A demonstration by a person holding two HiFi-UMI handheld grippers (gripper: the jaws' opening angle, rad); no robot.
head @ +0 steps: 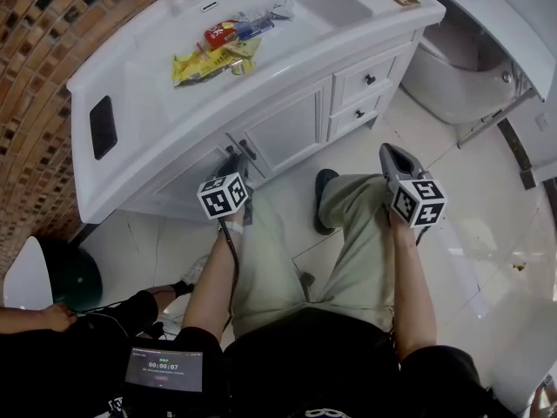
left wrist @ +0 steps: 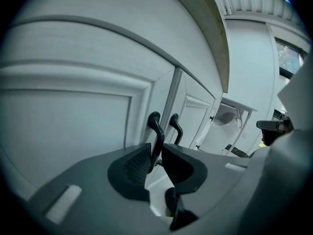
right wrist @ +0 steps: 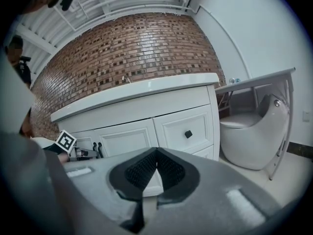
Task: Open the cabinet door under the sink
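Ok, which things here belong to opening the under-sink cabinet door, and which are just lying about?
In the job: left gripper, closed on the black door handle; left cabinet door.

Lying about: snack wrappers and black phone on the sink top; toilet; drawers; right gripper, shut, empty.

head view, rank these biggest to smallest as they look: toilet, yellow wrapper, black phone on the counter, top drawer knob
1. toilet
2. yellow wrapper
3. phone, close to the wrapper, hard to separate
4. drawer knob

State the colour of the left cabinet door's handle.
The handle is black, best seen in the left gripper view.
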